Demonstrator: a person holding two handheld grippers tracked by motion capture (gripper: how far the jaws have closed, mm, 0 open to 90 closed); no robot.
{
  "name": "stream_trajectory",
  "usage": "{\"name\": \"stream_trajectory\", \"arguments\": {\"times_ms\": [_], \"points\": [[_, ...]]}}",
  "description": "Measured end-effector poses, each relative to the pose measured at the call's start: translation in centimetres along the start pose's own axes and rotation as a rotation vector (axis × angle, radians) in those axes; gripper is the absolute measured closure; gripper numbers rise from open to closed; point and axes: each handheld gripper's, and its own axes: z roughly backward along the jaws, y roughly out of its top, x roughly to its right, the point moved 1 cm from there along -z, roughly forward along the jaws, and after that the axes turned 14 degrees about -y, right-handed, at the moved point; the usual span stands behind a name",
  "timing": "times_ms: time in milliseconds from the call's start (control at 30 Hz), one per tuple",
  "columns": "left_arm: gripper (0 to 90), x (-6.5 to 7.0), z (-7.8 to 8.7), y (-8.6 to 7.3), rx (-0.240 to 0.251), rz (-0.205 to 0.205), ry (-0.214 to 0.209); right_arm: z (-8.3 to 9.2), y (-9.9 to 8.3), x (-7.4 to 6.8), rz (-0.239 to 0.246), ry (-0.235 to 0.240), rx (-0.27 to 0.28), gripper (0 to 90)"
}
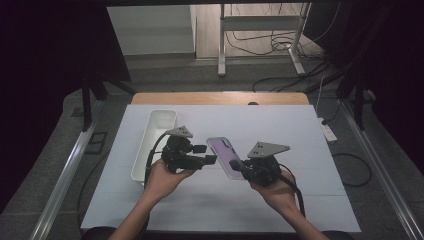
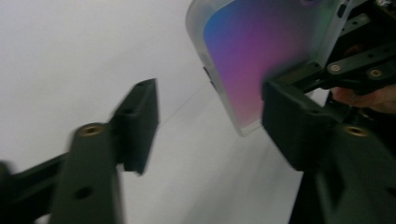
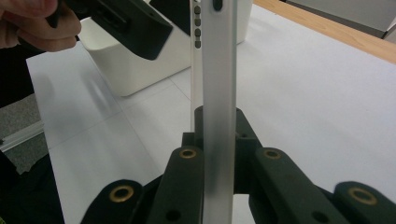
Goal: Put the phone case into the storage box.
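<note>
Phone (image 1: 224, 154) in a frosted clear case is being held up off the table (image 1: 300, 150), between the two hands. Right gripper (image 1: 239, 167) is clamping it edge-on at its lower end, jaws closed tight against both faces; in the right gripper view the phone (image 3: 218, 93) is rising straight up from between the pads, side buttons facing the camera. Long axis is running up and away from the right gripper, tilted toward the table's far side. Left gripper (image 1: 212, 159) is sitting just to the phone's left, pointing across at it, so it is the free and nearer one for a handover. In the left gripper view the jaws are standing about half open with nothing pinched; the phone (image 2: 261, 60) is lying ahead and to the right, its lower corner just beside the right-hand jaw, not yet between the pads. Judging by that, the left one is needing to shift sideways to straddle the edge. White bin (image 1: 152, 142) is standing at the table's left, behind the left hand (image 1: 165, 177); its inside is looking empty, as far as I can tell.
</note>
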Motion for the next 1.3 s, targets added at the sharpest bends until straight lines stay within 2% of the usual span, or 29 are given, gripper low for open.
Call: {"name": "stream_trajectory", "arguments": {"times_ms": [133,233,333,367,467,700,867,967,1033,1133,1300], "points": [[61.7,0.0,0.1,0.0,-0.001,0.009,-0.015,-0.1,0.0,-0.3,0.012,-0.004,0.002,85.5],[71.0,0.1,0.1,0.0,-0.003,0.015,-0.022,-0.1,0.1,-0.5,0.017,-0.008,0.006,85.5],[81.2,0.1,0.1,-0.1,-0.004,0.018,-0.004,-0.1,0.1,-0.7,0.022,-0.013,0.009,85.4],[81.7,-0.1,0.2,-0.1,0.005,0.032,-0.016,0.0,0.1,-0.9,0.03,-0.021,0.016,85.4],[82.4,-0.2,0.2,-0.2,0.007,0.042,-0.018,-0.1,0.1,-1.1,0.044,-0.028,0.01,85.3],[81.7,-0.4,0.0,-0.4,0.013,0.056,-0.001,-0.3,0.1,-1.7,0.051,-0.042,-0.004,85.0],[85.3,-0.6,-0.1,-0.6,0.041,0.08,-0.008,-0.5,0.0,-1.6,0.036,-0.034,-0.009,85.0],[87.6,-0.8,0.1,-0.7,0.073,0.12,-0.041,-0.6,0.0,-1.7,0.05,-0.041,-0.013,84.7],[88.2,-0.6,0.1,-0.7,0.077,0.109,-0.027,-0.7,-0.1,-1.8,0.056,-0.045,-0.02,84.0],[88.5,-0.4,0.0,-0.6,0.086,0.098,-0.016,-0.9,-0.1,-1.9,0.056,-0.039,-0.022,80.0],[88.7,0.0,-0.3,-0.6,0.097,0.091,0.003,-1.3,-0.2,-2.5,0.066,-0.029,-0.042,66.1]]}}
